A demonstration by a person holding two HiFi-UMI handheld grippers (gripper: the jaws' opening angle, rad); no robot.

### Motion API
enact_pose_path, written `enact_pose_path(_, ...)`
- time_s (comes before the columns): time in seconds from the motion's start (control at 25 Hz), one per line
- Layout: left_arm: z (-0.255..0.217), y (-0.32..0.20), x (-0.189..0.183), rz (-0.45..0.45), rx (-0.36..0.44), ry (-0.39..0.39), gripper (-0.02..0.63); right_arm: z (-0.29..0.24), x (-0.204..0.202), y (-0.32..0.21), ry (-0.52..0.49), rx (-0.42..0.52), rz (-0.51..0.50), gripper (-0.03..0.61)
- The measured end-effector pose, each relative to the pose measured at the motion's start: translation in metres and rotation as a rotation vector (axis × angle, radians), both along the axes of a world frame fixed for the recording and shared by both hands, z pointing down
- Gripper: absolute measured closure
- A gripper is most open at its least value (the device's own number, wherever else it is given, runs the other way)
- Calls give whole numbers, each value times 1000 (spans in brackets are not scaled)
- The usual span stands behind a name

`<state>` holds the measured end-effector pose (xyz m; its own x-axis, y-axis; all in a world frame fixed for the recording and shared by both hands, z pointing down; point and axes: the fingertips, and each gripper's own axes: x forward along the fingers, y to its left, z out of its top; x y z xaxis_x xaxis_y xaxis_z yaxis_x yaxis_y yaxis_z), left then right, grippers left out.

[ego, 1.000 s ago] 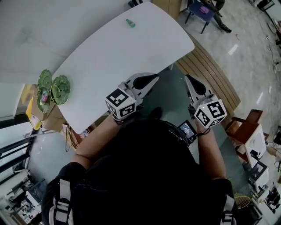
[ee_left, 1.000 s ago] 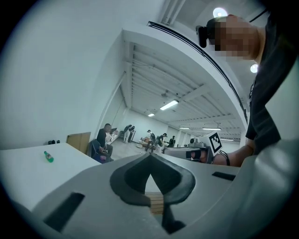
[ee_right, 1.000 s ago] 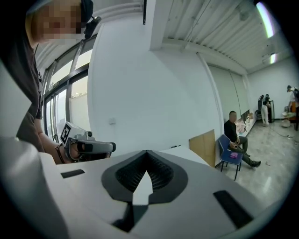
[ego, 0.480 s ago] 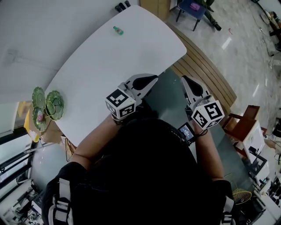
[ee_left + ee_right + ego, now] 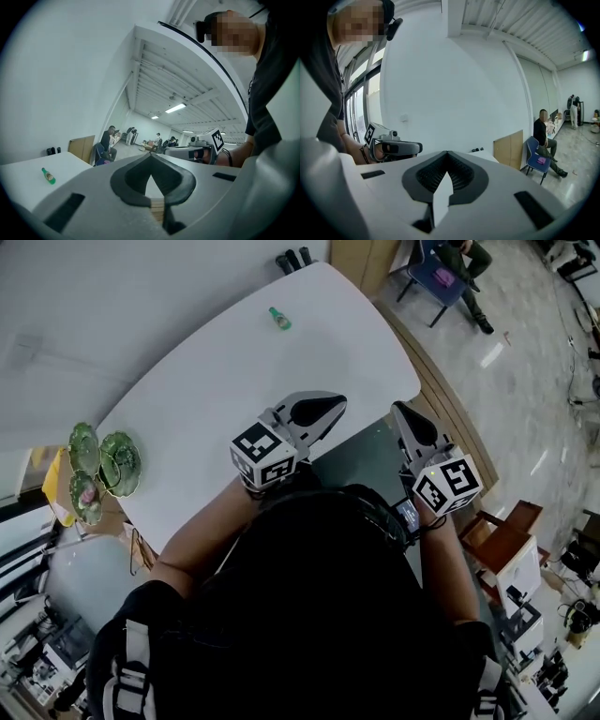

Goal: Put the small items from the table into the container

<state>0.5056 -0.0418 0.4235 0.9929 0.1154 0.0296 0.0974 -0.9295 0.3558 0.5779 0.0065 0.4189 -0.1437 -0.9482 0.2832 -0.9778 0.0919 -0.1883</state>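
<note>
Both arms bent at the elbow, grippers held out in front of the chest, side by side and apart. Left gripper (image 5: 336,405): jaws together, tips touching. Right gripper (image 5: 397,410): same, jaws closed tip to tip. Left forearm (image 5: 202,540) angles inward, right forearm (image 5: 452,563) runs nearly straight ahead. Both point away from the body.

The white surface (image 5: 225,381) has rounded corners and is mostly bare. A small green bottle (image 5: 279,319) lies on its side near the far end. A few dark small items (image 5: 292,260) stand at the far edge. Green leaf-shaped dishes (image 5: 103,468) sit at the left corner — on it or just beside it, unclear.
</note>
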Motion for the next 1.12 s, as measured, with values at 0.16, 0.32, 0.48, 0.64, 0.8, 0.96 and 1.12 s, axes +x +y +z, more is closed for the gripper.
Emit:
enact_pose_path(0.16,-7,-27,-4,-79,-12,-3,609,-14,9,-32,9,-3,-72,561)
enact_pose_path(0.32,-5,-53,0,-189,-22,0,609,-22,27,-71,38,3,-183,561)
enact_pose_path(0.48,-2,-76,6,-323,-14,-16,609,-24,41,-110,30,25,-310,561)
enact_pose_path(0.64,-10,-92,20,-462,-6,-15,609,-26,54,-141,11,38,-447,561)
enact_pose_path(0.8,-20,-106,41,-600,4,-6,609,-30,70,-168,7,51,-586,561)
enact_pose_path(0.96,-20,-115,67,-739,3,-22,609,-24,92,-184,-20,41,-717,561)
enact_pose_path(1.12,-17,-113,75,-830,1,-47,609,-16,98,-190,-42,28,-808,561)
